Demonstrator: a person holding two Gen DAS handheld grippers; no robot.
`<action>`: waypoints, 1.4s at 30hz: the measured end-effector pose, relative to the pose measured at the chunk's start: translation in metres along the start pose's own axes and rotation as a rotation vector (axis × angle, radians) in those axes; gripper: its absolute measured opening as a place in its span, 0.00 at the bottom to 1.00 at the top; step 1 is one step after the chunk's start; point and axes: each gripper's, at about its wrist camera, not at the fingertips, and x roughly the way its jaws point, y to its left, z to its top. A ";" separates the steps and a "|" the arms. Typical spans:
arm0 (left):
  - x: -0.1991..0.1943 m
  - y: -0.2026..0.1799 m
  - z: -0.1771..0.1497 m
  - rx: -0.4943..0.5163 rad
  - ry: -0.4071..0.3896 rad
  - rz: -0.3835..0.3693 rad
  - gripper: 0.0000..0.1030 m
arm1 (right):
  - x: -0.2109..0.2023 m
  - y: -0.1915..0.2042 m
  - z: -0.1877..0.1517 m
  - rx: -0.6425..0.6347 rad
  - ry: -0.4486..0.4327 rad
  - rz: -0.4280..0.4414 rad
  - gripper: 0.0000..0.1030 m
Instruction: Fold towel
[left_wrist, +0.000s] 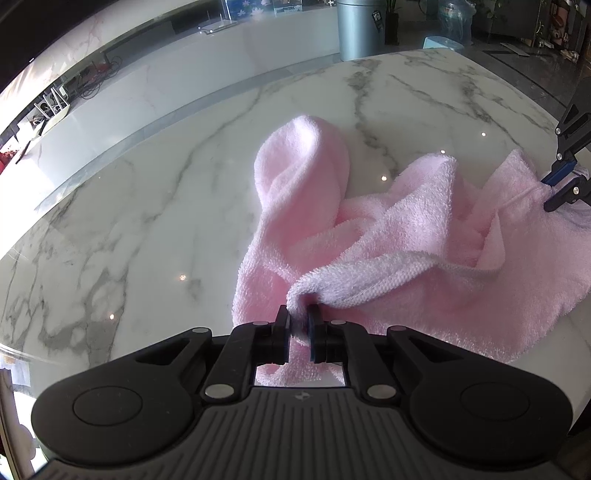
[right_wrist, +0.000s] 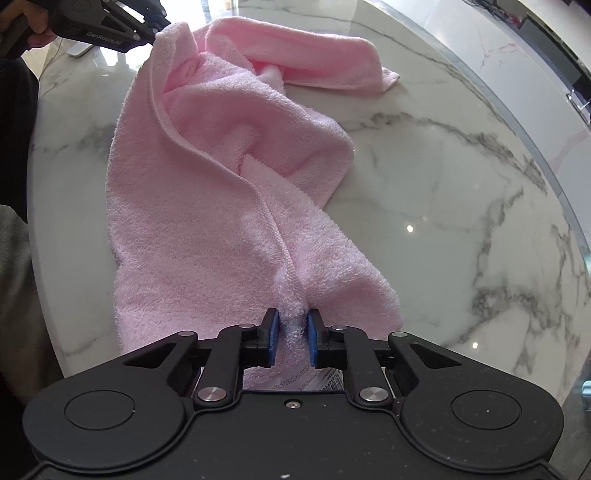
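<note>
The pink towel (right_wrist: 221, 192) lies rumpled on the marble table (right_wrist: 461, 206), bunched into ridges and not yet spread or folded, with one long band of it doubled over at the far side of the right wrist view. The left gripper (left_wrist: 300, 325) is clamped tight on a hemmed corner of the cloth, which is pinched into a twist between its pads, near the table's near edge. The right gripper (right_wrist: 293, 334) is likewise closed on a gathered bit of hem, the blue pads (right_wrist: 272, 332) pressing the terry from both sides; a printed label shows just under it. Each claw seems to hold one end of the same hemmed edge, probably so the towel can be lifted and pulled taut between them before any fold is laid. A hand (right_wrist: 37, 33) grips the left tool's handle at the far left.
</note>
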 end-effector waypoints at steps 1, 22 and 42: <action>0.000 0.000 0.000 0.002 0.001 0.001 0.08 | -0.003 0.000 -0.001 0.001 -0.004 -0.003 0.10; -0.070 -0.003 -0.009 0.018 -0.083 0.086 0.08 | -0.107 0.039 -0.019 0.053 -0.115 -0.213 0.06; -0.184 -0.015 0.023 0.102 -0.297 0.211 0.07 | -0.243 0.077 -0.025 0.154 -0.319 -0.514 0.06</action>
